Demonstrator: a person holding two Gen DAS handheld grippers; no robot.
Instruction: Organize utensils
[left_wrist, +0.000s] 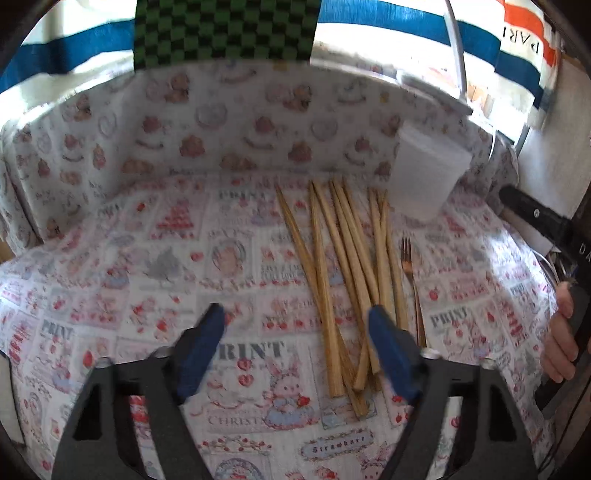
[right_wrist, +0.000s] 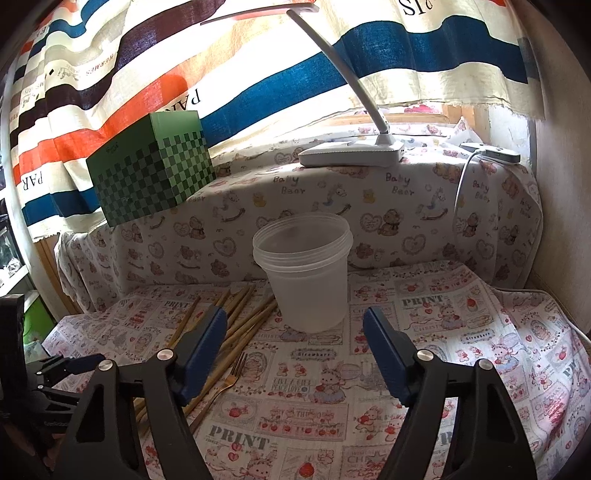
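Several wooden chopsticks (left_wrist: 343, 266) lie in a loose bundle on the printed cloth, and a copper fork (left_wrist: 412, 273) rests just right of them. A clear plastic cup (left_wrist: 424, 173) stands upright beyond them. My left gripper (left_wrist: 295, 325) hovers over the near ends of the chopsticks, jaws apart, nothing gripped; its right finger overlaps the bundle. In the right wrist view the cup (right_wrist: 306, 273) stands straight ahead, with the chopsticks (right_wrist: 240, 314) and the fork (right_wrist: 225, 380) to its left. My right gripper (right_wrist: 295, 325) is open and holds nothing.
A green checkered box (right_wrist: 155, 173) and a white desk lamp (right_wrist: 351, 151) sit on the raised ledge behind the table. A striped curtain hangs at the back. A person's hand (left_wrist: 561, 332) holds the other gripper at the right edge of the left wrist view.
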